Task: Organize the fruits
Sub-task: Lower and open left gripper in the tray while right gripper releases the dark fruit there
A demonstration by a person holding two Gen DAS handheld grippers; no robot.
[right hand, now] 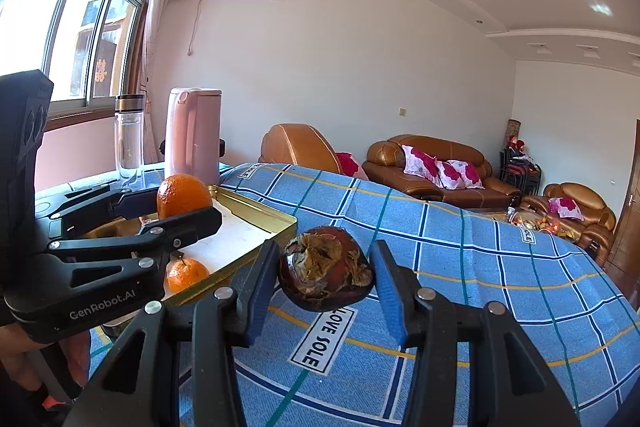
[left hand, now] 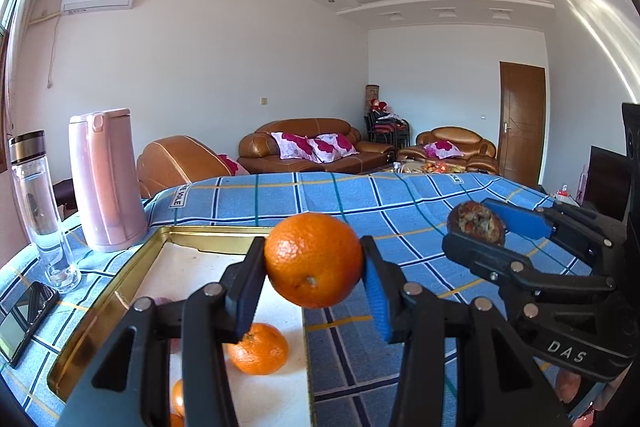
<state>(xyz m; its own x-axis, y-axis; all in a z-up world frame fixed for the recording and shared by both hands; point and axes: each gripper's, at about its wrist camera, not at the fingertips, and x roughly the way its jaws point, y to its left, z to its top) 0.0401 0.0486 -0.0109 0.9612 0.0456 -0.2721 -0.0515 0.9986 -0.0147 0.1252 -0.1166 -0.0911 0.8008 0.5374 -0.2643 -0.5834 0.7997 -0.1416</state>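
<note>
The task stands partly done: a gold-rimmed tray [left hand: 120, 291] on the blue checked cloth [right hand: 480, 267] already holds at least two small oranges [left hand: 258, 349], with a third possibly at its near edge, though the view there is cut off. Two fruits remain in the air: the left gripper [left hand: 314, 281] pinches an orange [left hand: 313, 259] over the tray's right side, and the right gripper [right hand: 326, 277] pinches a dark brown fruit with a dried calyx [right hand: 326, 273], likely a mangosteen, over bare cloth beside the tray. Both tools sit side by side, angled slightly downward, neither fruit yet set down.
</note>
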